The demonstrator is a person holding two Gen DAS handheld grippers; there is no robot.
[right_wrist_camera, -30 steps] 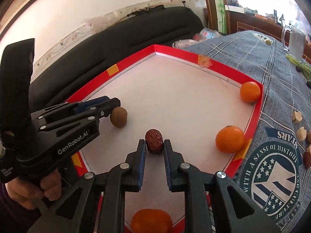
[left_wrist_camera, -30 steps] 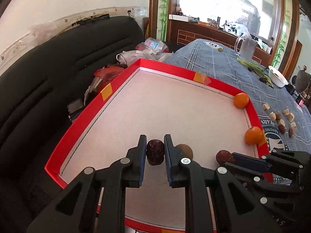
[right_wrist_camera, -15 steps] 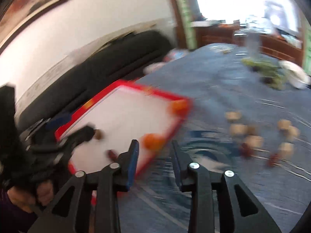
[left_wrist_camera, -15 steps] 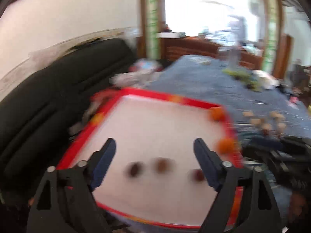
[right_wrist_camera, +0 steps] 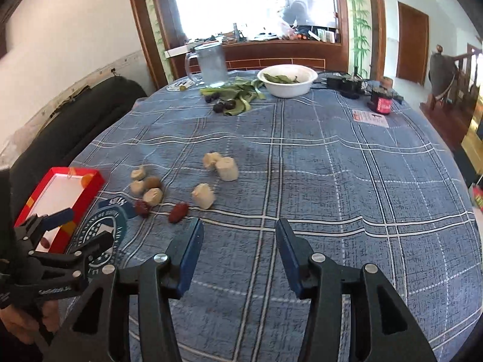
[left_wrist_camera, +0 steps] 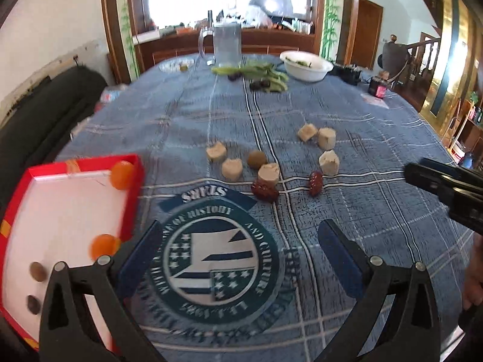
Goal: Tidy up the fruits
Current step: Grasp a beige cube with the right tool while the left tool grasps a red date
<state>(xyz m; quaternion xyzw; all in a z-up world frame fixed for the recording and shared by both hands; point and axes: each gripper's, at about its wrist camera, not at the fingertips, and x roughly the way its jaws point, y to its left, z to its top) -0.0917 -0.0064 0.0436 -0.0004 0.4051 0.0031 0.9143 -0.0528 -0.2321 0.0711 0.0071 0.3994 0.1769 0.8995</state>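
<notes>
A red-rimmed tray point(left_wrist_camera: 137, 181) sits at the table's left edge and holds two oranges point(left_wrist_camera: 121, 174) and small dark fruits point(left_wrist_camera: 37, 271). On the blue cloth lie two red dates point(left_wrist_camera: 265, 192), a brown kiwi point(left_wrist_camera: 257, 159) and several pale banana chunks point(left_wrist_camera: 231, 169). My left gripper point(left_wrist_camera: 241, 256) is open and empty above the cloth's round emblem, short of the dates. My right gripper point(right_wrist_camera: 238, 253) is open and empty, to the right of a red date point(right_wrist_camera: 178, 212). The tray also shows in the right wrist view point(right_wrist_camera: 90, 188).
At the far end stand a glass pitcher point(left_wrist_camera: 226, 43), a white bowl point(left_wrist_camera: 305, 66) with greens, green peels point(left_wrist_camera: 265, 74) and a small red jar point(right_wrist_camera: 382, 99). A black sofa point(left_wrist_camera: 45, 114) runs along the table's left side.
Both grippers let go of their dates in the tray, opened, and swung right, away from the tray toward the fruits on the cloth.
</notes>
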